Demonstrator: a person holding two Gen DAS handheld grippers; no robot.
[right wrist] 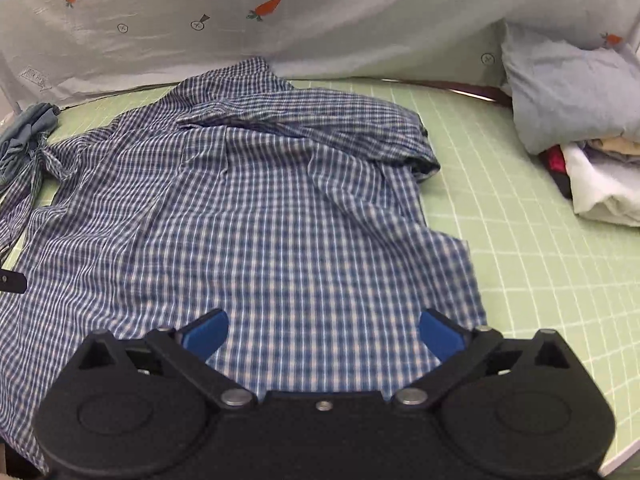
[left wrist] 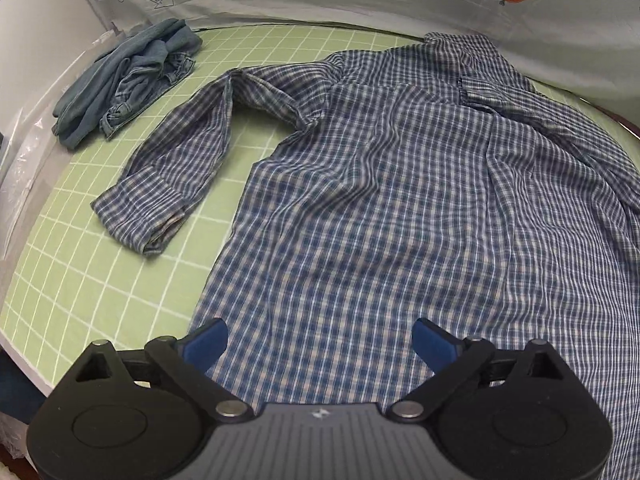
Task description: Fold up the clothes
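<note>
I see a denim heap [left wrist: 128,80] at the mat's [left wrist: 80,280] far left corner, well apart from the shirt's [left wrist: 400,200] body but near its bent sleeve [left wrist: 172,172]. A clothes pile [right wrist: 584,152] sits far right under a pale sheet [right wrist: 360,12]. The shirt lies spread on the mat. My left gripper [left wrist: 320,344] and right gripper [right wrist: 324,334] both gape wide over its hem, holding nothing.
</note>
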